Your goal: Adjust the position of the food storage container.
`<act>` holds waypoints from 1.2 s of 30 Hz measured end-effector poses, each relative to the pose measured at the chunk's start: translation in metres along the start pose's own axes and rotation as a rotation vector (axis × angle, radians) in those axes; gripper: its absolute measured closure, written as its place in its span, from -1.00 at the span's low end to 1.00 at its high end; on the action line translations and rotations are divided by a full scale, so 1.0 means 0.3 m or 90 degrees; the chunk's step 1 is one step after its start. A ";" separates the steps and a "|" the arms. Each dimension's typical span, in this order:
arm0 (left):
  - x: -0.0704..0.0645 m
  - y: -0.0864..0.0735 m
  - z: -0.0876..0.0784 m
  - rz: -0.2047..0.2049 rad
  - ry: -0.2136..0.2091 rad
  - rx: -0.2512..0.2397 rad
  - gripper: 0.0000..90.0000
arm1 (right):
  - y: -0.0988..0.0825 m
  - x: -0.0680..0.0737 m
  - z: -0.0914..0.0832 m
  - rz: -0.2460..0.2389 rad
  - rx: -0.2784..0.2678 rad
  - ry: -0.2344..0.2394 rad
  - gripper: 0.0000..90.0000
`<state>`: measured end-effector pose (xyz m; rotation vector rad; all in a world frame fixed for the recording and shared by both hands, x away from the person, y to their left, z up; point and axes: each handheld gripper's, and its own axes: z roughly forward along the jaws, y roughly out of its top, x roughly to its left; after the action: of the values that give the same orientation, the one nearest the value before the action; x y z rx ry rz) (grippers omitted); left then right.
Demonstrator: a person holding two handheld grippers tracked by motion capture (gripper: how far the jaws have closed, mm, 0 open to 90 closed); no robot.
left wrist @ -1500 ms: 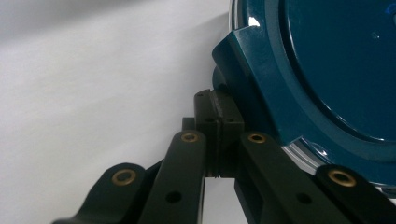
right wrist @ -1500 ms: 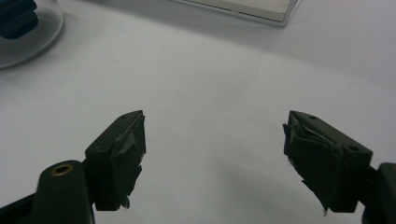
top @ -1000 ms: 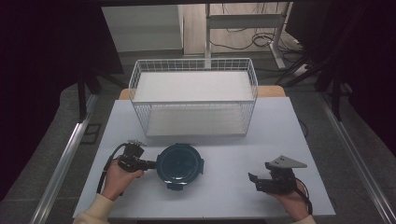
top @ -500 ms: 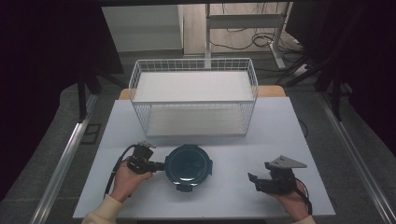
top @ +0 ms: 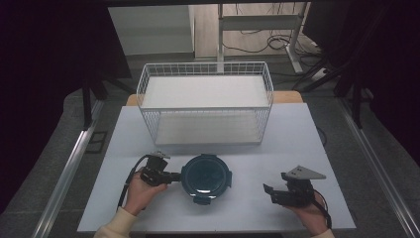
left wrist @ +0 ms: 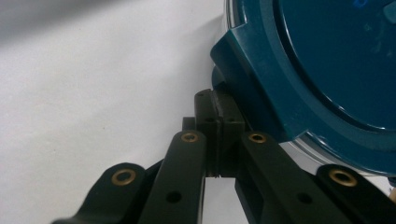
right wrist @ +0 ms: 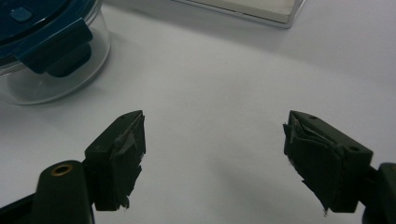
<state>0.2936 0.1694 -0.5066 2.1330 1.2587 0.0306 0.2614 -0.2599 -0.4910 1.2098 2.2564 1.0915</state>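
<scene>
A round clear container with a dark teal clip-on lid (top: 206, 178) sits on the white table, near the front middle. My left gripper (top: 172, 176) is at its left side, jaws shut together. In the left gripper view the gripper's tips (left wrist: 217, 100) touch the lid's side latch (left wrist: 247, 70); nothing shows between the pads. My right gripper (top: 270, 191) rests to the right of the container, apart from it, open and empty. In the right gripper view its jaws (right wrist: 215, 144) stand wide over bare table, with the container (right wrist: 42, 51) at the upper left.
A white wire basket (top: 205, 67) with a pale liner stands at the back middle of the table (top: 297, 134). Bare tabletop lies between the container and my right gripper. Dark floor and metal rails flank the table.
My left gripper and the container have slid rightward together across the table. The right gripper has stayed where it was.
</scene>
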 end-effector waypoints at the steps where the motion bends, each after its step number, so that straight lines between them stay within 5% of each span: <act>1: -0.001 -0.003 -0.006 0.016 0.031 0.000 1.00 | 0.001 0.000 -0.001 -0.001 -0.001 0.000 -0.54; 7: 0.007 -0.038 -0.078 0.007 0.041 -0.058 0.77 | 0.001 -0.001 -0.008 -0.007 -0.009 -0.006 -0.54; 8: 0.012 -0.055 -0.100 -0.010 0.049 -0.077 0.45 | 0.002 -0.001 -0.008 -0.007 -0.013 -0.005 -0.54; 10: 0.019 -0.071 -0.122 -0.026 0.048 -0.084 0.18 | 0.002 0.001 -0.007 -0.012 -0.016 -0.003 -0.55; 18: 0.021 -0.087 -0.159 -0.048 0.032 -0.115 -0.25 | -0.001 0.006 -0.001 -0.017 -0.012 -0.003 -0.54; 36: 0.023 -0.104 -0.161 -0.054 0.023 -0.115 -0.38 | 0.004 0.010 -0.001 -0.021 -0.012 -0.007 -0.55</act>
<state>0.2570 0.2103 -0.4877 1.9306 1.3150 0.1414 0.2602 -0.2573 -0.4898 1.1643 2.2445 1.0890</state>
